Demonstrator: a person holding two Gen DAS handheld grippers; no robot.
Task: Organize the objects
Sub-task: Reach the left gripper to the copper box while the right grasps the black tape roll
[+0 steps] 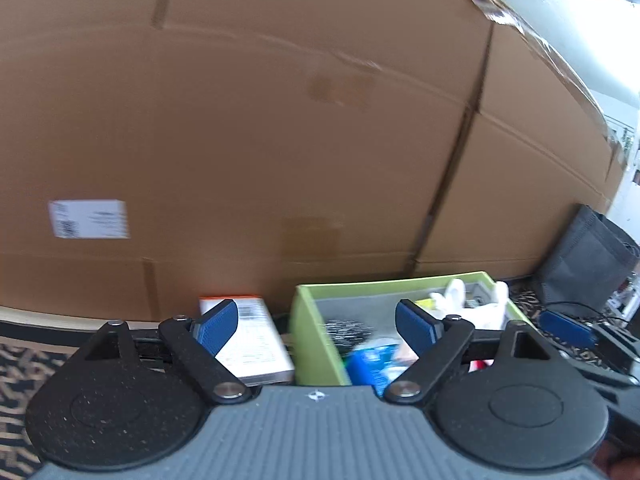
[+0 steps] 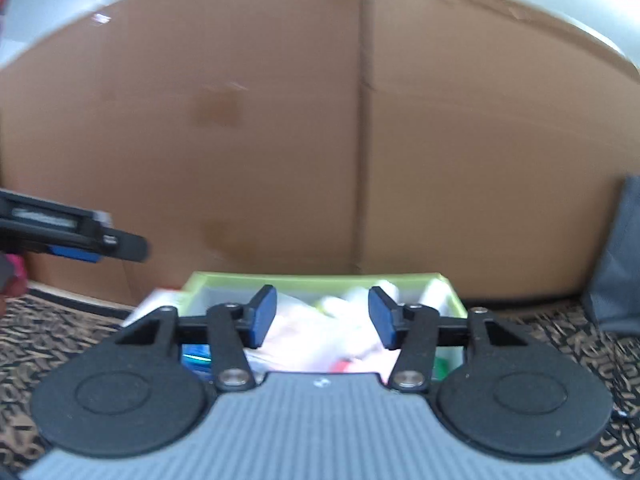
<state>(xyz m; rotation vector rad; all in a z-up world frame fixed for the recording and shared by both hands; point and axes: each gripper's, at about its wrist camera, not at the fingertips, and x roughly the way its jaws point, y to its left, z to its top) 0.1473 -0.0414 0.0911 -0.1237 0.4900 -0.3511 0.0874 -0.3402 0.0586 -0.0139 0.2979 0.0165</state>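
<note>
A lime-green box stands on the patterned carpet against large cardboard cartons; it holds white bags, a blue packet and other small items. It also shows in the right wrist view. A white and orange carton lies just left of it. My left gripper is open and empty, above the box's left wall. My right gripper is open and empty, above the box's white bags. The left gripper's blue-padded finger shows at the left of the right wrist view.
Tall brown cardboard cartons fill the background close behind the box. A dark grey fabric bag stands at the right on the carpet. The right gripper's blue finger shows right of the box.
</note>
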